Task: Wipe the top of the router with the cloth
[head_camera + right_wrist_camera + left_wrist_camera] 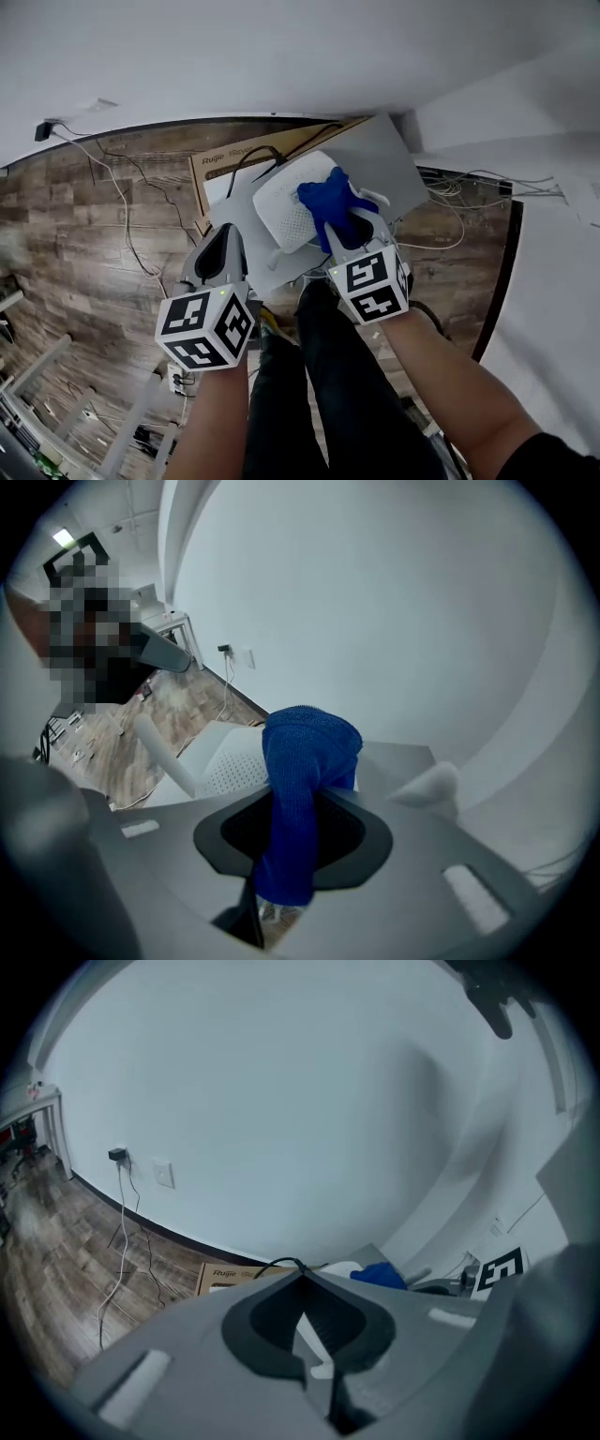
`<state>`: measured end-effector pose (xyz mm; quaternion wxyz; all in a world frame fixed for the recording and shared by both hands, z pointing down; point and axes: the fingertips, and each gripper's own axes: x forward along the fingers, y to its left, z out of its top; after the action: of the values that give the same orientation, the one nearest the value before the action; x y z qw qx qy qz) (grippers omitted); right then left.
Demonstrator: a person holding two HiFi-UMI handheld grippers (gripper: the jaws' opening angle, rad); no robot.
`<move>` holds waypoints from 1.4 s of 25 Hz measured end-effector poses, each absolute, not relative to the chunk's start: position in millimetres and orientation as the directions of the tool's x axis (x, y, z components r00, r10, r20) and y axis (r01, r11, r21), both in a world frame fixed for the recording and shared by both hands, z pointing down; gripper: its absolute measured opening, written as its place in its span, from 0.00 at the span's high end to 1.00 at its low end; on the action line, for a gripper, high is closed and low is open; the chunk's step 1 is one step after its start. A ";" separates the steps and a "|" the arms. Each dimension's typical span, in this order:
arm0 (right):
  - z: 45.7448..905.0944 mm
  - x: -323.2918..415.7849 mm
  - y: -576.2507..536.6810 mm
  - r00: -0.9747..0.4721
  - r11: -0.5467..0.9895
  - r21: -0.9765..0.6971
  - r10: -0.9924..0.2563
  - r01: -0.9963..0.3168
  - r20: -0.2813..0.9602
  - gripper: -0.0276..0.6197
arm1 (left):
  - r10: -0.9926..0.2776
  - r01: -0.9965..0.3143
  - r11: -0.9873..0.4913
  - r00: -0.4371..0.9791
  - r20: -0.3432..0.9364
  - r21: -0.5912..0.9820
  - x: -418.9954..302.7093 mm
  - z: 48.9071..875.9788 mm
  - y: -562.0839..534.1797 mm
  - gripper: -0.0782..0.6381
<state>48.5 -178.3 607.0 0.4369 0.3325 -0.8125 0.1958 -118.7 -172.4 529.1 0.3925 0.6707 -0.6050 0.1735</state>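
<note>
Work centres on the router, which sits on the grey table at twelve o'clock from where the person stands. The right gripper is clamped on the blue cloth. A bunched fold passes between its jaws and balloons out past the tips, and the loose end rests on the router's white top toward its three o'clock side. The left gripper hangs at the router's eight o'clock, over the table's edge. Its jaws are together at the tips, with no hold on anything that I can see.

To my eye the cloth is soft and limp, knitted by the look of it, so it should drag and fold rather than push. The pinch near its middle seems a sound hold, with enough slack ahead to press flat. The router looks like light, hard plastic. Its thin antennas could snag, and it may slide under a sideways stroke unless it is steadied at a bare edge.

Much is hard to read. The cloth covers part of the router's top, and the right gripper hides its near edge. A pale sliver shows behind the left jaws, and I cannot tell what it is. A cardboard box at eleven o'clock is half covered by the table.
</note>
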 end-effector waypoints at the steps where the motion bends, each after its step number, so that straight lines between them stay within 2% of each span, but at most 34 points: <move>1: 608.0 54.4 -170.7 -0.387 0.685 -0.032 -0.372 -0.728 0.844 0.76 | -0.670 -0.949 0.023 0.218 0.709 0.314 -117.0 529.0 -169.0 0.89; 7: 593.9 65.6 -134.4 -0.392 0.631 -0.070 -0.387 -0.772 0.835 0.77 | -0.658 -0.950 -0.063 0.269 0.703 0.305 -104.6 517.3 -154.2 0.89; 12: 513.3 46.3 -118.8 -0.460 0.626 -0.104 -0.438 -0.772 0.773 0.77 | -0.648 -0.936 -0.145 0.335 0.684 0.321 -91.7 474.0 -133.4 0.89; 18: 336.2 19.4 -151.1 -0.514 0.603 -0.038 -0.644 -0.797 0.566 0.77 | -0.762 -0.917 -0.278 0.392 0.516 0.286 -85.4 336.1 -155.4 0.89; 24: 145.4 1.9 -119.8 -0.440 0.488 0.069 -0.832 -0.870 0.337 0.77 | -0.867 -0.904 -0.382 0.422 0.264 0.191 -95.7 140.0 -128.5 0.89; 29: 59.7 -19.2 -56.6 -0.360 0.383 0.065 -0.905 -0.921 0.227 0.77 | -0.882 -0.893 -0.426 0.446 0.153 0.147 -106.5 41.5 -71.0 0.89; 35: -2.2 -30.2 -14.1 -0.378 0.391 0.092 -0.916 -0.916 0.135 0.77 | -0.881 -0.887 -0.451 0.461 0.108 0.100 -113.9 -5.5 -25.2 0.89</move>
<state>-30.2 -14.1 -2.2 0.0818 0.5517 -0.8300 -0.0011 -113.9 -25.2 -5.5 0.0710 0.8516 -0.5189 0.0202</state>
